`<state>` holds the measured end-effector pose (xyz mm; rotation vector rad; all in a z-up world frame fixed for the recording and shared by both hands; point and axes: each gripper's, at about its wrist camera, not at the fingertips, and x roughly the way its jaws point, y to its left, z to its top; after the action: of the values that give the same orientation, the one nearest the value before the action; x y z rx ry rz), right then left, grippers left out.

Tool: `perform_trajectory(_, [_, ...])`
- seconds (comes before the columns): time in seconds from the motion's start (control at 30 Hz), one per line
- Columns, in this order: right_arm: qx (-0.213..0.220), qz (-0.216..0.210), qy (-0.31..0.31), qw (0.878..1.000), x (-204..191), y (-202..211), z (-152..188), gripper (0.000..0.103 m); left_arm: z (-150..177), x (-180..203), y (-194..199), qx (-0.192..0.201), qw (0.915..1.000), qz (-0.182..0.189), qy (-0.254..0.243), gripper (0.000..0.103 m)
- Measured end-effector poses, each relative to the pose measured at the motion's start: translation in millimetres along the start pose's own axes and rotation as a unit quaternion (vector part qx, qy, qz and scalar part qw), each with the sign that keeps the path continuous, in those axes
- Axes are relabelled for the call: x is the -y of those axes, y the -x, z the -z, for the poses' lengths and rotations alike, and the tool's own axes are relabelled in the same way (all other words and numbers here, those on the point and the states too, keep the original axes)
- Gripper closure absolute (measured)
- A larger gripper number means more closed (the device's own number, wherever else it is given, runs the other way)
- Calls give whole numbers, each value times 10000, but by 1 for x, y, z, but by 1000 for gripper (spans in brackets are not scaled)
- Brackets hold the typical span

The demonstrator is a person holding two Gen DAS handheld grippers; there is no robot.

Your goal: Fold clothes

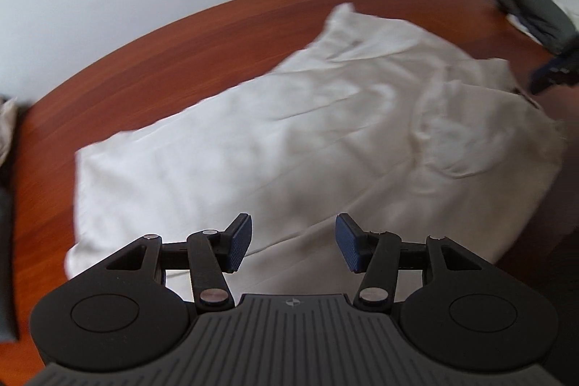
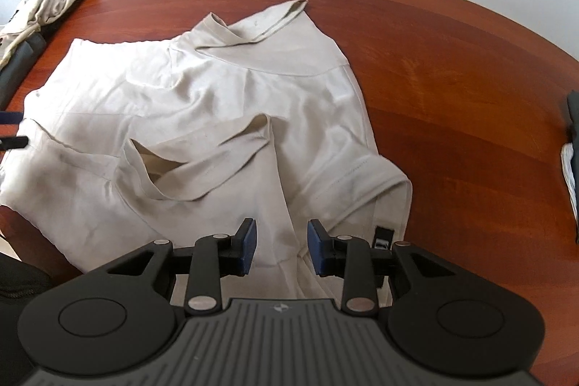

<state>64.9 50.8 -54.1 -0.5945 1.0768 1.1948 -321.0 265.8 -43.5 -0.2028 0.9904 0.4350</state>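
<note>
On the wooden bench (image 2: 452, 89), a pale shirt (image 2: 202, 104) is lying rumpled; left claw (image 1: 293, 243) and right claw (image 2: 281, 248) are hovering spread, empty; smoothing sleeves flat would be helping any fold.

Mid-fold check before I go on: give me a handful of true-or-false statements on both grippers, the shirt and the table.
1. The left gripper is open with nothing between its pads. True.
2. The right gripper is clamped on a sleeve. False: its jaws stand apart over the cloth.
3. The pale beige short-sleeved shirt lies spread on the reddish-brown wooden table. True.
4. The shirt is already a neat folded square. False: it lies open and wrinkled.
</note>
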Motion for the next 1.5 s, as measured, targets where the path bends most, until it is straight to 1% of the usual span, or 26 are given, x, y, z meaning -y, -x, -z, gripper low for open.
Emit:
perform_trajectory(0.2, [43, -149, 87, 9998, -3, -11, -12, 67, -22, 42, -20, 24, 9988, 371, -326, 49])
perform_trajectory(0.4, [9, -257, 153, 9996, -4, -26, -22, 67, -40, 67, -38, 15, 9971, 535, -549, 49])
perform_trajectory(0.73, [-55, -363, 127, 9992, -2, -44, -33, 67, -63, 90, -61, -36, 9923, 836, -918, 49])
perform_trajectory(0.83, [-88, -392, 119, 9991, -2, -49, -36, 67, -67, 93, -72, -72, 9911, 844, -1023, 49])
perform_trajectory(0.9, [-103, -393, 121, 9991, -1, -53, -38, 67, -67, 94, -79, -92, 9905, 817, -1102, 55])
perform_trajectory(0.93, [-110, -392, 120, 9991, -1, -55, -40, 67, -67, 94, -80, -82, 9906, 806, -1105, 66])
perform_trajectory(0.97, [-111, -399, 113, 9991, -1, -57, -42, 67, -67, 93, -81, -71, 9907, 796, -1104, 81])
perform_trajectory(1.0, [-112, -408, 105, 9990, 0, -59, -43, 67, -67, 92, -81, -59, 9908, 786, -1104, 87])
perform_trajectory(1.17, [-113, -453, 84, 9989, -2, -73, -55, 67, -66, 88, -84, -1, 9912, 736, -1101, 88])
perform_trajectory(1.2, [-124, -466, 70, 9988, -2, -75, -57, 70, -66, 86, -84, -3, 9917, 724, -1067, 88])
perform_trajectory(1.27, [-141, -488, 50, 9987, -3, -80, -61, 78, -66, 83, -85, -16, 9926, 705, -986, 88])
perform_trajectory(1.33, [-179, -462, 48, 9988, -4, -86, -65, 79, -66, 79, -86, -34, 9935, 693, -898, 88])
perform_trajectory(1.37, [-185, -446, 49, 9988, -4, -88, -66, 82, -65, 77, -86, -46, 9939, 694, -851, 88])
perform_trajectory(1.4, [-198, -432, 32, 9989, -4, -90, -66, 89, -65, 77, -86, -49, 9941, 695, -835, 88])
perform_trajectory(1.43, [-216, -414, 9, 9989, -4, -93, -67, 92, -64, 75, -86, -52, 9943, 708, -796, 88])
perform_trajectory(1.5, [-205, -429, -25, 9989, -3, -95, -67, 92, -63, 74, -87, -59, 9945, 726, -753, 88])
